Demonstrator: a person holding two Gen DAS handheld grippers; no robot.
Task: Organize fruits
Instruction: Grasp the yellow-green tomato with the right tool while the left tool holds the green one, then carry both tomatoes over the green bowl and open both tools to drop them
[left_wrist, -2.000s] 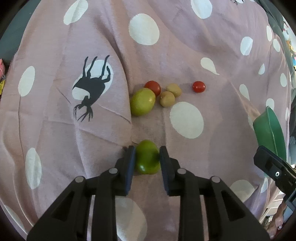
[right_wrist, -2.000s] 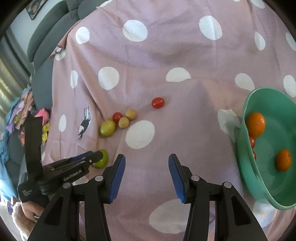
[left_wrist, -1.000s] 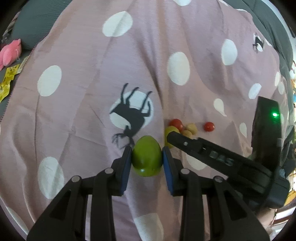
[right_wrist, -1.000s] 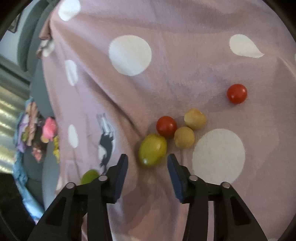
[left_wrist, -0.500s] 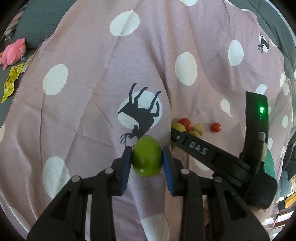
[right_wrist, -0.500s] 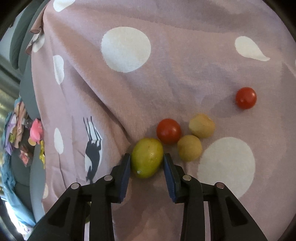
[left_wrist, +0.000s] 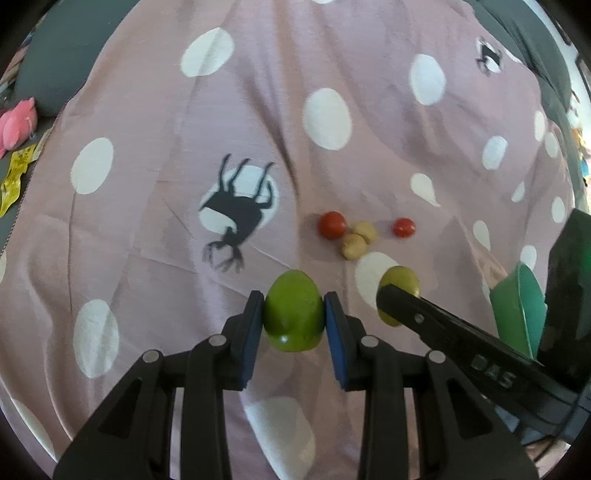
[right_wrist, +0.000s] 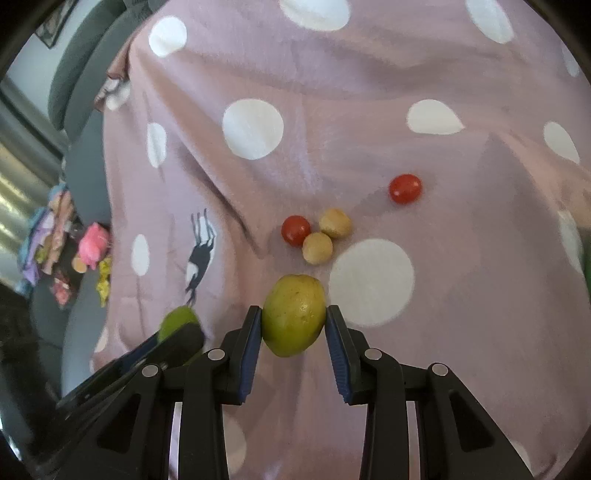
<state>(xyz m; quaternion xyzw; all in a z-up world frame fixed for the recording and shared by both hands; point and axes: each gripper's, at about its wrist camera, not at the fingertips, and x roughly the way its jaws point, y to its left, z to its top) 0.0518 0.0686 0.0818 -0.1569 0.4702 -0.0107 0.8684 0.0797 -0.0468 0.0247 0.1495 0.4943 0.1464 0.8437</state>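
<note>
My left gripper is shut on a green mango and holds it above the pink dotted cloth. My right gripper is shut on a yellow-green mango lifted off the cloth; it also shows in the left wrist view. The green mango shows partly in the right wrist view. On the cloth lie two red tomatoes and two tan round fruits. The green bowl shows at the right edge of the left wrist view.
The pink cloth with white dots covers a grey sofa. A pink toy and a yellow wrapper lie at the left. Colourful clutter lies beside the sofa.
My right gripper has closed on the yellow-green mango and lifted it away from the other fruits. My left gripper still holds the green mango, a little further from the fruits.
</note>
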